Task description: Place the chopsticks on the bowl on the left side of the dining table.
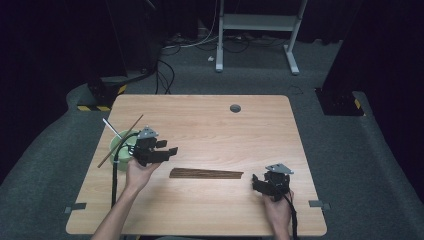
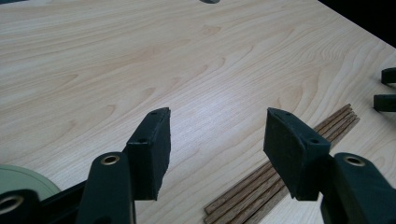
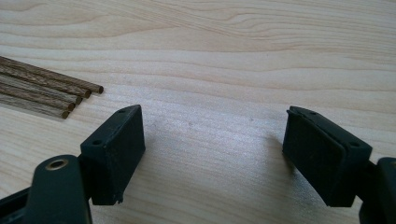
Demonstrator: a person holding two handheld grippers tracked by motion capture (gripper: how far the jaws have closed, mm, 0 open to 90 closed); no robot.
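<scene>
1. We hold the left gripper (image 1: 167, 148) above the table (image 1: 210, 120) near its left edge, just beside the green cup (image 1: 121, 146). Its jaws stand partly apart with nothing between them; in the left gripper view only bare wood shows between the pads.

2. Our right gripper (image 1: 256, 183) rests low near the front right corner, jaws wide apart and empty, aimed toward the near ends of the sticks.

3. The bundle of brown sticks (image 1: 206, 173) lies flat on the table, about midway between the two grippers and nearer the front edge than the back.

4. Its long axis runs parallel to the front edge, one end toward the left edge, the other toward the right. The sticks lie side by side, touching, with their right ends slightly staggered (image 3: 70, 100).

5. The cup already holds one brown stick (image 1: 120, 141) and a white one (image 1: 112, 128), both leaning out over its rim toward the back left corner.

6. What could go wrong, as we judge it: the sticks are thin and packed tight, so closing on the bundle may pinch several at once or roll the neighbours apart.

7. A grip far from a stick's middle could let it swing and slip out on the way to the cup.

8. Bringing another stick in could knock the leaning ones or tip the cup, since it sits close to the left edge.
</scene>
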